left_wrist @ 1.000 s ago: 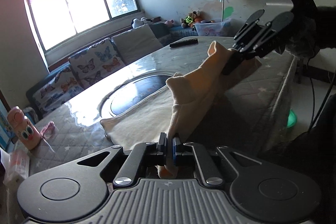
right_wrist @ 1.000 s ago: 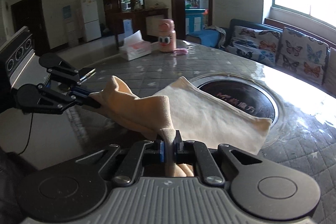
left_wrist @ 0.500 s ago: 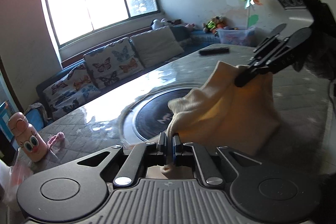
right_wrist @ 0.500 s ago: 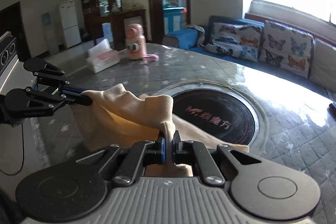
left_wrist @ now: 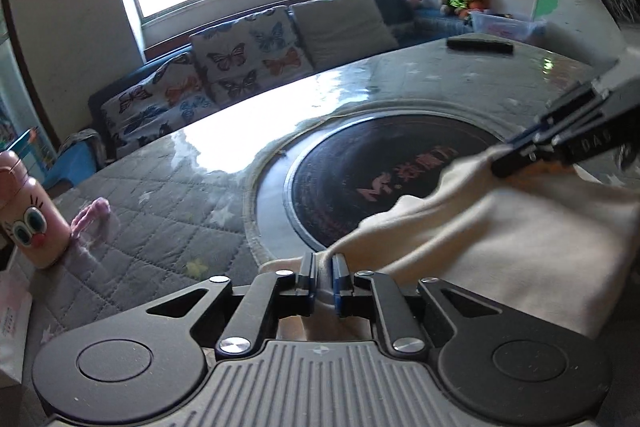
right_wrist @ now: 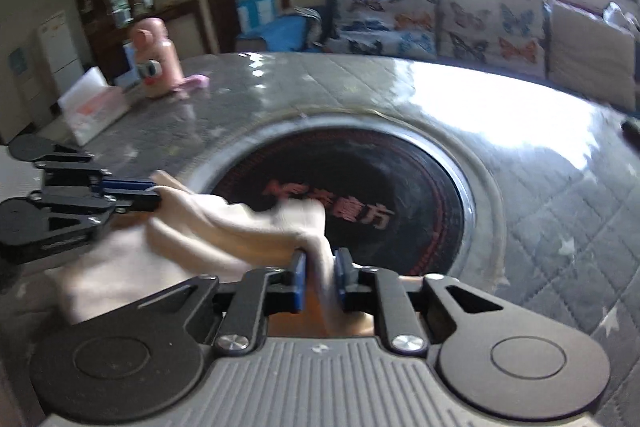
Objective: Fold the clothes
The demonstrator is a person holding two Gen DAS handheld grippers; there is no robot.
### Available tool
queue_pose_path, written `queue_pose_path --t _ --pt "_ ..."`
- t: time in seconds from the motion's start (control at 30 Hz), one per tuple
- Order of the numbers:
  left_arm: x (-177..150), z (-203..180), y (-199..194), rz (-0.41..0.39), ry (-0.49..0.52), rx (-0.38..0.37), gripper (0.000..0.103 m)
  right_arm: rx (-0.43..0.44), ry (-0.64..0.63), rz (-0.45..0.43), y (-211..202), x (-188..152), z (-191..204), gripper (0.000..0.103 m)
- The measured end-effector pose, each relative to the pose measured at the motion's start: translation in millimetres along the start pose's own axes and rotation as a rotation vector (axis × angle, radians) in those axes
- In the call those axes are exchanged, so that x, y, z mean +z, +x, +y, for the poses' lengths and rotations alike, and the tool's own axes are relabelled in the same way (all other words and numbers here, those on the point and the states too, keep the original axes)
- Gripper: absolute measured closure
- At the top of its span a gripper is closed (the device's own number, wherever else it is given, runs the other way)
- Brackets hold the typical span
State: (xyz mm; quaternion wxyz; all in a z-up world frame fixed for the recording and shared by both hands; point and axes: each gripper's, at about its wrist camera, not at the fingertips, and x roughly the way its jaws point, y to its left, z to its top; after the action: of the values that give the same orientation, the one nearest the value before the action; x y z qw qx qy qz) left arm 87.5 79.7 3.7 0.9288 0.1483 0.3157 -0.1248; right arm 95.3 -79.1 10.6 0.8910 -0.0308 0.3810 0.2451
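Observation:
A cream cloth point(left_wrist: 500, 227) lies folded over on the grey quilted table, with its near edge held up between my two grippers. My left gripper point(left_wrist: 323, 277) is shut on one corner of the cloth. My right gripper point(right_wrist: 320, 277) is shut on the other corner point(right_wrist: 240, 227). In the left wrist view the right gripper point(left_wrist: 516, 163) comes in from the right, low over the cloth. In the right wrist view the left gripper point(right_wrist: 154, 199) comes in from the left, pinching cloth.
A round black hotplate point(left_wrist: 384, 171) sits in the table's middle, just beyond the cloth. A pink bottle point(left_wrist: 28, 219) and tissue box point(right_wrist: 96, 107) stand at one end, a black remote point(left_wrist: 480, 45) at the other. A butterfly-print sofa point(left_wrist: 224, 67) lies beyond.
Both grippers have carried the held edge forward and down over the rest of the cloth, towards the hotplate. The cloth now lies doubled and lower on the table.

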Motion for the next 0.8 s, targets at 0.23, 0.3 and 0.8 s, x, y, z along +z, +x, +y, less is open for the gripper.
queue_pose_path --t 0.23,0.3,0.8 --pt "10 6 -7 0.008 -0.014 0.039 0.090 -0.032 0.044 -0.028 -5 -2 -12 0.075" --pt "14 1 -9 0.004 -0.006 0.009 0.090 -0.022 0.029 -0.036 -9 0 -11 0.075" --pt "21 -10 15 0.060 0.017 -0.141 0.067 0.047 -0.084 0.058 26 12 6 0.074"
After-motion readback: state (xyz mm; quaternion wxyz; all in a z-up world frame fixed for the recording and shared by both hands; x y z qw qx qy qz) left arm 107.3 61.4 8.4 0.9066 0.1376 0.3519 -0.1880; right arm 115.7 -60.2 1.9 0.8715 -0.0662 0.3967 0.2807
